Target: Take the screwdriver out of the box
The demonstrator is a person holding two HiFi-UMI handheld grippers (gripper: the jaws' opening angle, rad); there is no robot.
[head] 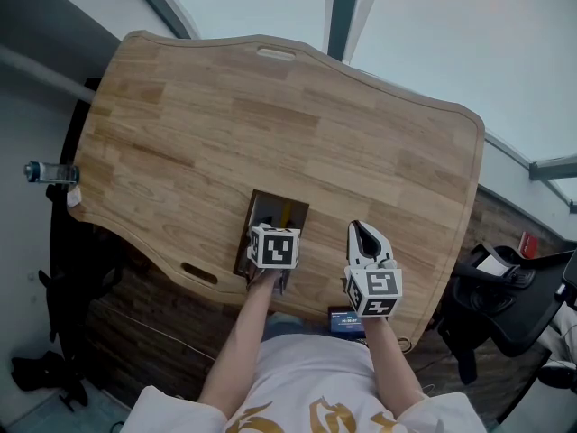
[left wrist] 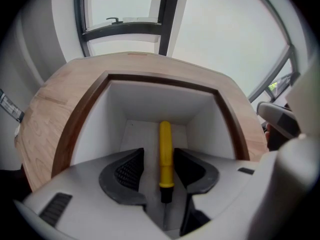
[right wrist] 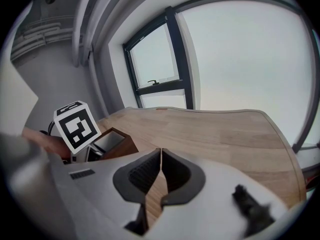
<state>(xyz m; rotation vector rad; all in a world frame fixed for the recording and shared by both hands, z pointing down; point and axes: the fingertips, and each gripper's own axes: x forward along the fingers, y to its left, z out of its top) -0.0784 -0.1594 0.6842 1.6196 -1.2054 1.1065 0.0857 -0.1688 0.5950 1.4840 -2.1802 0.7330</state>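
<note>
My left gripper (left wrist: 158,152) points steeply down into the box (left wrist: 150,79), which sits at the table's (head: 270,124) near edge, a little left of the middle. Its jaws are released and stand apart on either side of the screwdriver (left wrist: 165,144). I can see a gap between the left pad (left wrist: 129,170) and the yellow handle. The right pad comes very close to the handle, and I see no squeeze on it. The screwdriver lies on the box's white floor. Its dark collar and metal shaft are nearest me, and the handle runs towards the far wall, roughly midway between the side walls. The box has a dark brown rim and white inner walls.

My right gripper (right wrist: 161,156) is clenched, with the pads meeting and nothing between them. It hangs over the table's near edge, just to the right of the box, and tilts down towards the bare wood. From the right gripper view I can see the left gripper's marker cube (right wrist: 77,125) above the box's near corner.

Past the box, the wooden top runs out to a curved far edge. A bottle (head: 50,171) sits off the table's left edge and a dark chair (head: 505,305) off its right. Beyond the far edge are large windows (right wrist: 240,59) with dark frames.
</note>
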